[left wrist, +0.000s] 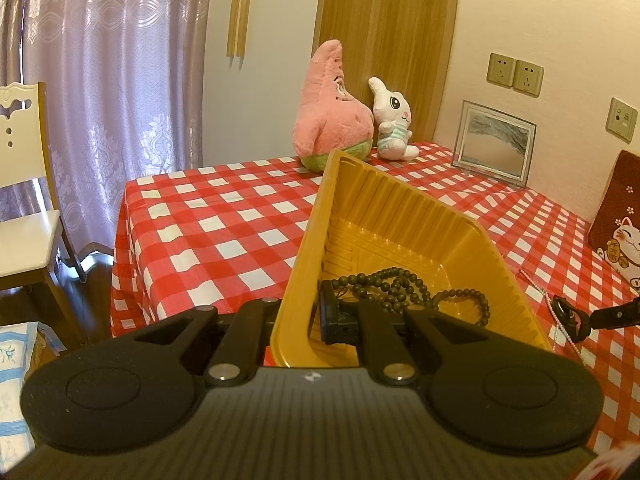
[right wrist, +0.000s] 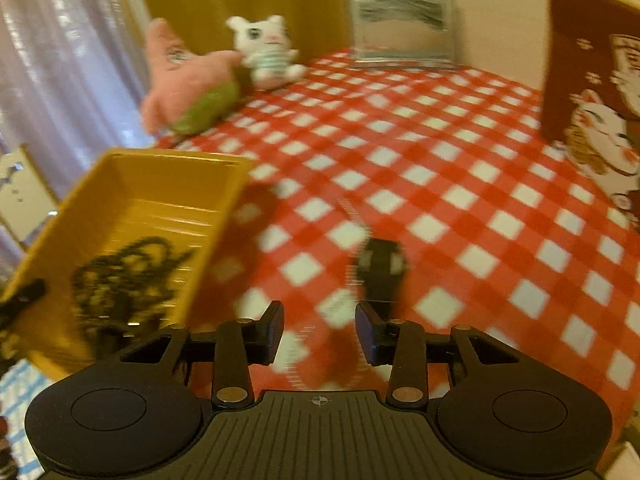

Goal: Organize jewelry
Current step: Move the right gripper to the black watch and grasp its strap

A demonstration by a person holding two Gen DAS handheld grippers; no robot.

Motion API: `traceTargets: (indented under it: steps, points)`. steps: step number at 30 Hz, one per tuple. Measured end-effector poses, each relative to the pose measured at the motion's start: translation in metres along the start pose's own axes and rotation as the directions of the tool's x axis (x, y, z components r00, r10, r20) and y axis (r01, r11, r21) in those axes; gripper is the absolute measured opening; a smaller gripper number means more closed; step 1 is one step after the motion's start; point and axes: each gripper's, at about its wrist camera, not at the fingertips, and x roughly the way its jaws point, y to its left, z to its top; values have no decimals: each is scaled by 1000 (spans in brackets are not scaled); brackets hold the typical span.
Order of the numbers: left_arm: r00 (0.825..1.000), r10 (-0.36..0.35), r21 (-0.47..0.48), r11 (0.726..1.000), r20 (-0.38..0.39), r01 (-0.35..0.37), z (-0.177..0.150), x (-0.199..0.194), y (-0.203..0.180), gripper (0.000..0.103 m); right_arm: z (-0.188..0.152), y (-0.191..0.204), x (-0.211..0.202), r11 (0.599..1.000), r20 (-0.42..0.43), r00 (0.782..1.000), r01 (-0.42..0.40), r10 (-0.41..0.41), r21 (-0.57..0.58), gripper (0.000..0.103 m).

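Note:
My left gripper (left wrist: 298, 320) is shut on the near left wall of a yellow plastic tray (left wrist: 404, 196), one finger inside and one outside, and holds it tilted above the table. Dark wooden bead strings (left wrist: 400, 288) lie in the tray's bottom; they also show in the right wrist view (right wrist: 124, 276). My right gripper (right wrist: 320, 332) is open and empty just above the checked cloth. A black wristwatch (right wrist: 380, 268) lies on the cloth just ahead of it, with a thin white pearl chain (right wrist: 352, 216) beside it. Watch (left wrist: 570, 316) and chain (left wrist: 548, 300) show in the left view.
A red-and-white checked cloth (right wrist: 460, 152) covers the table. A pink star plush (left wrist: 328, 112), a white rabbit plush (left wrist: 394, 120) and a picture frame (left wrist: 494, 142) stand at the back. A brown lucky-cat cushion (left wrist: 620, 216) leans at the right. A white chair (left wrist: 24, 208) stands left.

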Motion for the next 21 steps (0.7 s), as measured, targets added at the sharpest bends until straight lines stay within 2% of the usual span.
traceTargets:
  steps: [5, 21]
  points:
    - [1000, 1, 0, 1000, 0, -1, 1, 0, 0, 8, 0, -19, 8, 998, -11, 998, 60, -60, 12, 40]
    - [1000, 2, 3, 1000, 0, -2, 1, 1, -1, 8, 13, -22, 52, 993, -64, 991, 116, -116, -12, 40]
